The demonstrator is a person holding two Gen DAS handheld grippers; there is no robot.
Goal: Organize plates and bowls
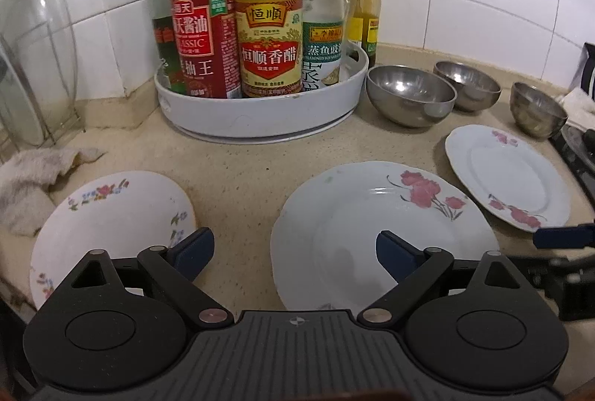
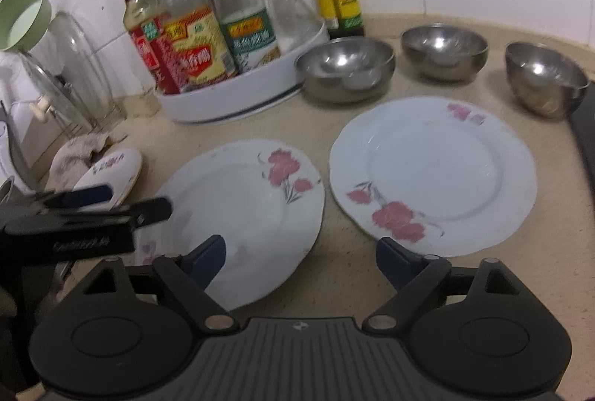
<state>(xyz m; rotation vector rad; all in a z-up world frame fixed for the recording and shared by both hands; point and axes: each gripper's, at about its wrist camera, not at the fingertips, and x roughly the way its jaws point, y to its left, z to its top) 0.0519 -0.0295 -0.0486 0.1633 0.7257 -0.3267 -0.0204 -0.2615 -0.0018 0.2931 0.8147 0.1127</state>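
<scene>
The left gripper [image 1: 295, 254] hangs level and low, its jaws spread wide with nothing between them; the blue pads [image 1: 195, 252] face each other across a broad gap. The right gripper [image 2: 301, 261] is held the same way, jaws wide apart and empty, pointing forward and slightly down. In the right wrist view the left gripper [image 2: 108, 200] shows at the left edge, blurred. The two sit side by side, near each other but apart.

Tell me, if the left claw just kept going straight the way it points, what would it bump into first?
Probably the round white tray crowded with sauce bottles. The open left claw aims between two flowered plates, though its height above the beige counter is unclear.
</scene>
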